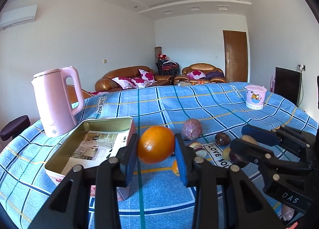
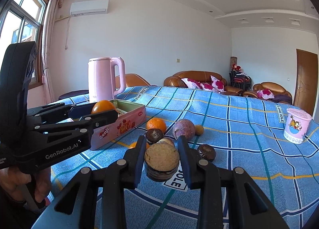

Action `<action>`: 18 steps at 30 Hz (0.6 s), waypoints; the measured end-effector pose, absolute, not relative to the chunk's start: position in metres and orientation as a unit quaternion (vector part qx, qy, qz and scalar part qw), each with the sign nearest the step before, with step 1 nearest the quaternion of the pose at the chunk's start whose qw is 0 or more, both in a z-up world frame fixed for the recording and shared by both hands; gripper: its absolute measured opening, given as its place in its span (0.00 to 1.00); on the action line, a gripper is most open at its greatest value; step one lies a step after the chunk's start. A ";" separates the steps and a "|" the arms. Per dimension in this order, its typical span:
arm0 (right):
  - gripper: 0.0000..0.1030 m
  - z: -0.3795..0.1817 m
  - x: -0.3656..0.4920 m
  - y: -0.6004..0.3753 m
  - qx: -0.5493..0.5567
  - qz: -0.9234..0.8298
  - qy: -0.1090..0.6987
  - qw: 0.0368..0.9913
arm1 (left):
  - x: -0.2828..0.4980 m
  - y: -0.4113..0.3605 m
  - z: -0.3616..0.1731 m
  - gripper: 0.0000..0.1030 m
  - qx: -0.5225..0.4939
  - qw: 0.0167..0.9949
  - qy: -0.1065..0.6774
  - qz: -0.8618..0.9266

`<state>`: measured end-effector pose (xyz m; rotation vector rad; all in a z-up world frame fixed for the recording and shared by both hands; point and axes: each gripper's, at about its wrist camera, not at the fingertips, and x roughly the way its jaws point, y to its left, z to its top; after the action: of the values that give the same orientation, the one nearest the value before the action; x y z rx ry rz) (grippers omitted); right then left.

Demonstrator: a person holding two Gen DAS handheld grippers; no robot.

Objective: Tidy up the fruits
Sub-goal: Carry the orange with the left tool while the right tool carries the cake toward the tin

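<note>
Table: covered with a blue checked cloth, holding everything.
Kettle: pink, standing far left, just behind the tin.
Tin: open, long sides running near to far, left of the loose fruit, paper inside.
Cup: pink, far right, well apart from the rest.
Left gripper: clenched on the orange, lifted off the cloth, right beside the tin's right wall.
Orange: big and round, squeezed between the two blue pads, just right of the tin's near end.
Right gripper: clenched on a round cut piece, further right than the left one.
Cut piece: tan on top, dark underneath, hard to name for sure.
Purple fruit: on the cloth, just past the right gripper.
Second orange: on the cloth, left of the purple fruit.
Dark fruits: small, near the right gripper.
Next move, as a guess: orange into the tin, a short hop to the left.
Nearer hand for the tin: the left one.
</note>
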<state>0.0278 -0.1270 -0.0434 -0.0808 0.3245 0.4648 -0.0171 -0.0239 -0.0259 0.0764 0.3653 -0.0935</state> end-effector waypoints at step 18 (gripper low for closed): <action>0.34 0.020 0.071 -0.057 -0.059 0.298 0.156 0.940 | 0.020 0.056 -0.013 0.36 0.026 0.975 0.218 0.041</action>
<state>0.0710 -0.0571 0.0204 -0.1196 0.3193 0.6093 0.0205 0.0562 -0.0134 0.0515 0.4405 0.0818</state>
